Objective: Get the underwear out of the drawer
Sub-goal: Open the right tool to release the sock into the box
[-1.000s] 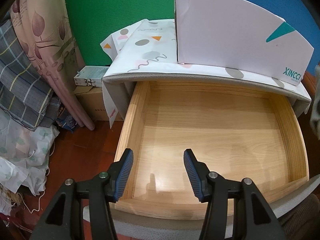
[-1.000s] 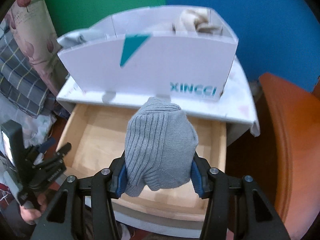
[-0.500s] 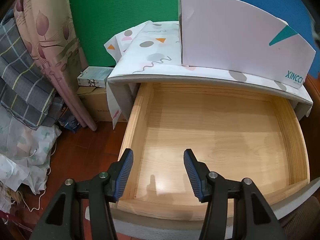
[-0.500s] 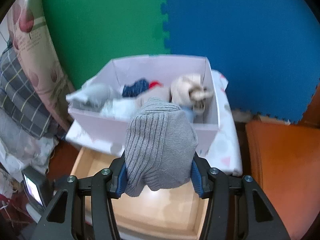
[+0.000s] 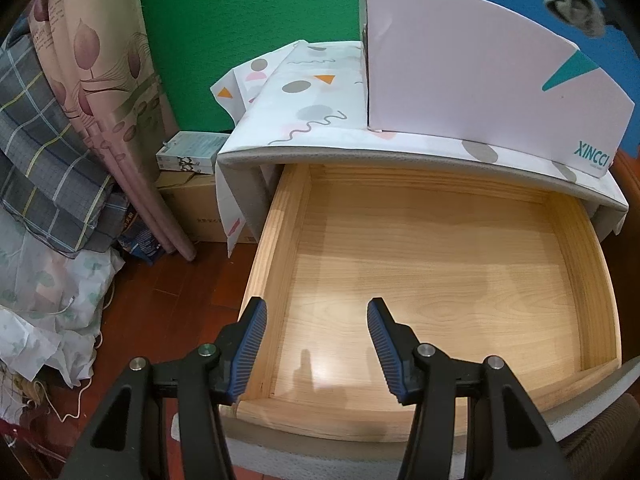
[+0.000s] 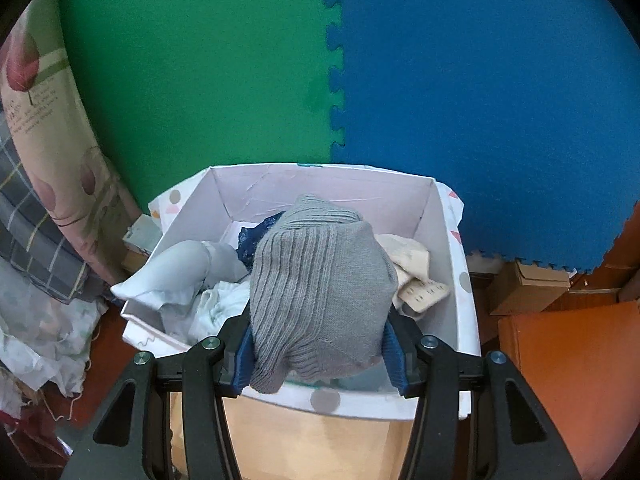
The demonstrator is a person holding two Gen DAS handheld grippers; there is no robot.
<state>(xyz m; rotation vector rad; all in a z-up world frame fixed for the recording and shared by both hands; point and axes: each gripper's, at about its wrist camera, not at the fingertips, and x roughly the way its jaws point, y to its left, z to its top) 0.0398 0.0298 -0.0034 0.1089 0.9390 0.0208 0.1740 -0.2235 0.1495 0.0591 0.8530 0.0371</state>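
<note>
Right gripper fingers clamped on grey ribbed underwear, white box beyond. Soft, light, droopy; pinch bunched middle. Left gripper fingers apart, nothing between, above drawer.

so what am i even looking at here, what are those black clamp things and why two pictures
There is no robot here: a person holds a hand-held claw in each hand, and each claw carries a wide-angle camera looking along its fingers. That gives two pictures.

The left-wrist view shows the left claw, open and empty, above a pulled-out wooden drawer with nothing in it. A white cardboard box stands on the patterned cabinet top above the drawer.

The right-wrist view shows the right claw gripping a grey ribbed knit garment over that same box, which already holds other clothes.
</note>
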